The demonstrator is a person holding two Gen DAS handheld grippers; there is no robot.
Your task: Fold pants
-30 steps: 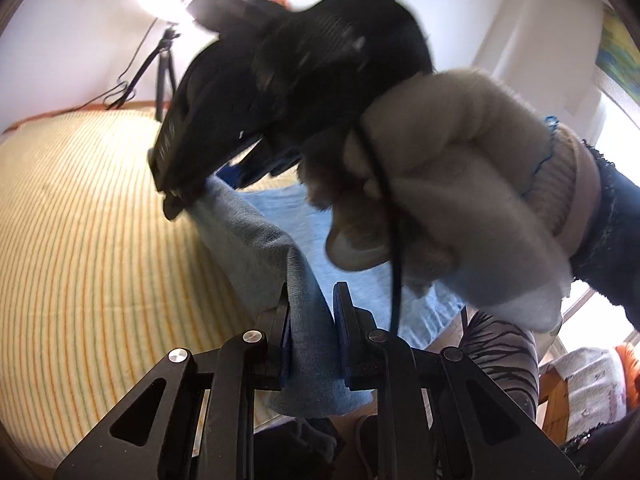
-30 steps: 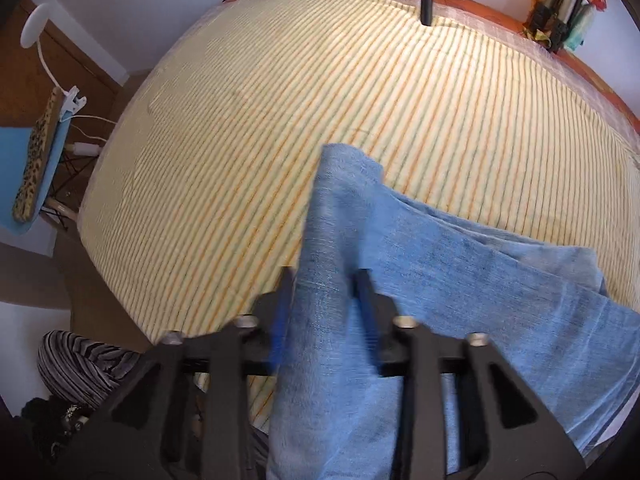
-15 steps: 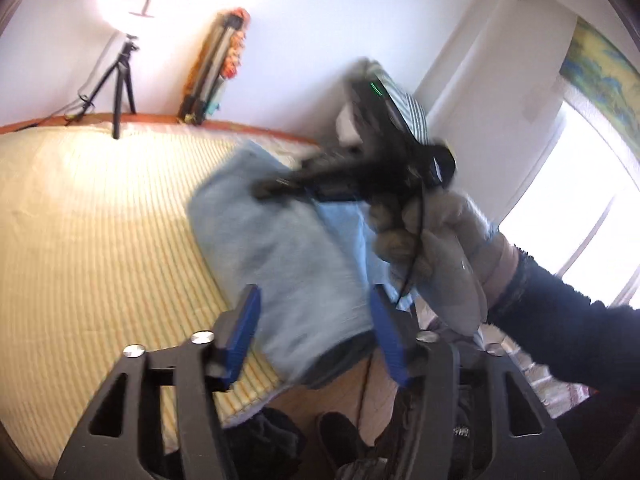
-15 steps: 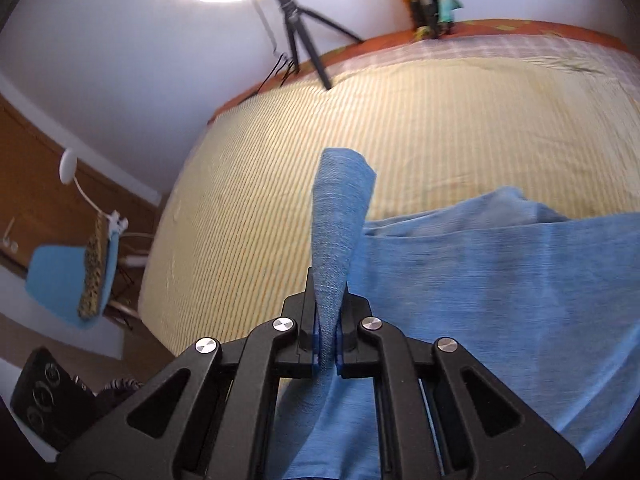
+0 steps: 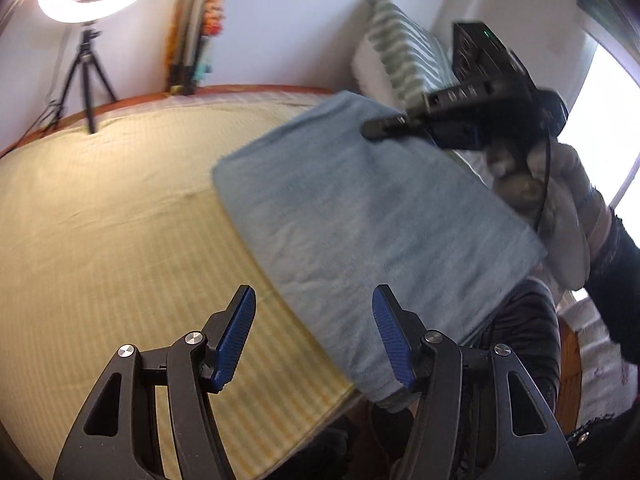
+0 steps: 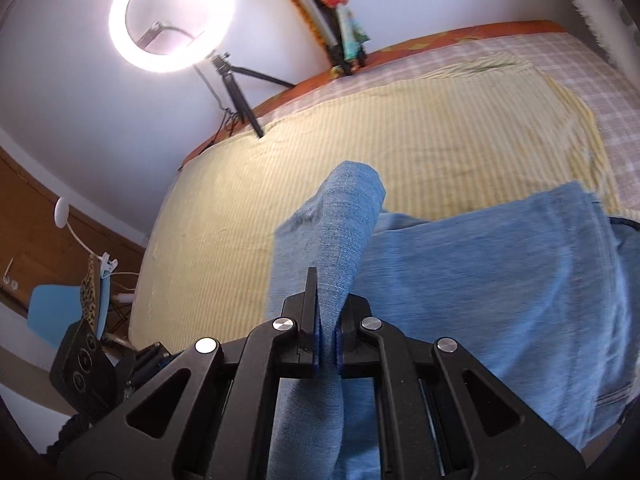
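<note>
On the bed [image 6: 400,148], right tool [image 6: 328,336] pinches pants [image 6: 480,280].

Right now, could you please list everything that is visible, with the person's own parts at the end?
pants: one, light blue denim, on the bed, one edge lifted
bed sheet: one, yellow striped, under the pants
ring light: one, white, on a black tripod behind the bed
pillow: one, green and white, at the wall
chair: one, blue, beside the bed
left gripper: black, blue pads, open, empty
right gripper: black, clamped on the pants
gloved hand: one, pale, holding the right gripper
</note>
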